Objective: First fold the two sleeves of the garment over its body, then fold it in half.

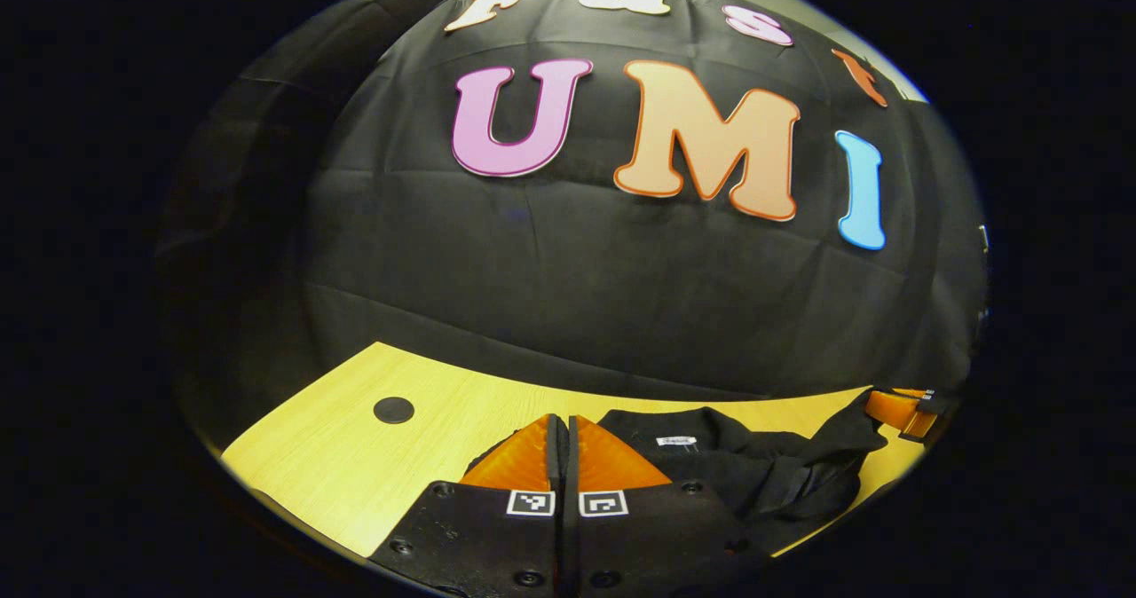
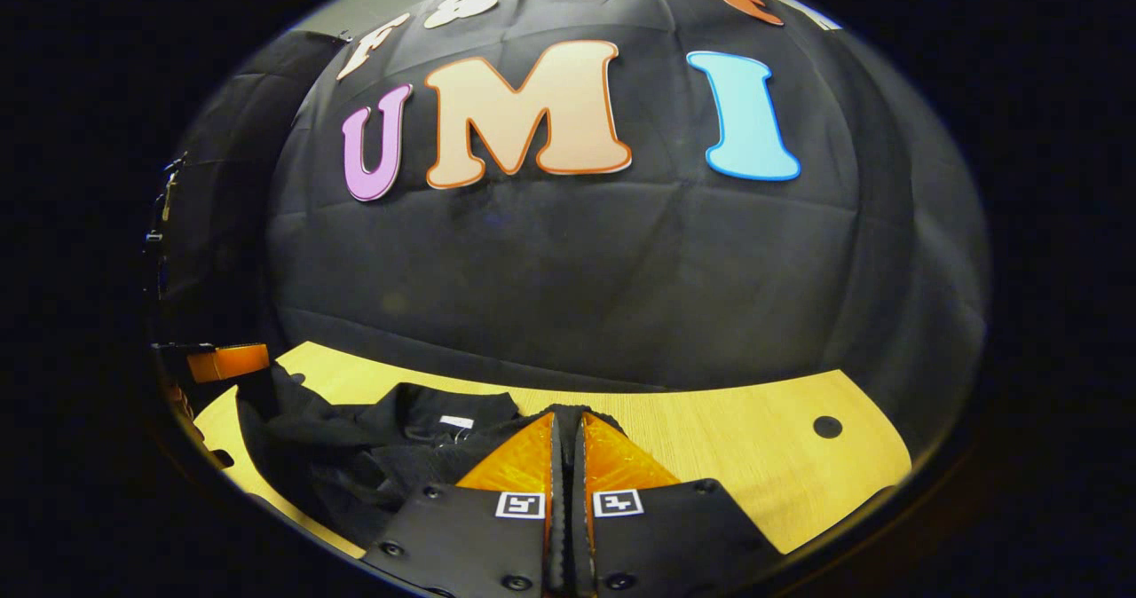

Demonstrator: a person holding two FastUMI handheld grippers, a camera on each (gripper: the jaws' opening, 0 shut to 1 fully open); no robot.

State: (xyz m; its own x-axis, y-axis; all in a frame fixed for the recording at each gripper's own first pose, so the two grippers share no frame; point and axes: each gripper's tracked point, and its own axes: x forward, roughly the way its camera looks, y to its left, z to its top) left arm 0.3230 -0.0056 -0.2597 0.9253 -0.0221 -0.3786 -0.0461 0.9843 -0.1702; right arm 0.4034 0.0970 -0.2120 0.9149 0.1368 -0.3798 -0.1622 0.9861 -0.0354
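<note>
A black garment lies bunched on the light wooden table, its white neck label facing up. My left gripper is down at the garment's left edge, jaws closed with dark cloth in the narrow gap. Far right, the right gripper holds a raised flap of cloth. In the right gripper view the garment lies at lower left, and my right gripper is closed with black cloth at its tips. There the left gripper sits at far left with cloth drawn up to it.
A round black hole marks the table left of the left gripper; the same kind of hole lies right of the right gripper. The booth's black cloth wall stands just behind the table's far edge. Bare wood stretches right of the garment.
</note>
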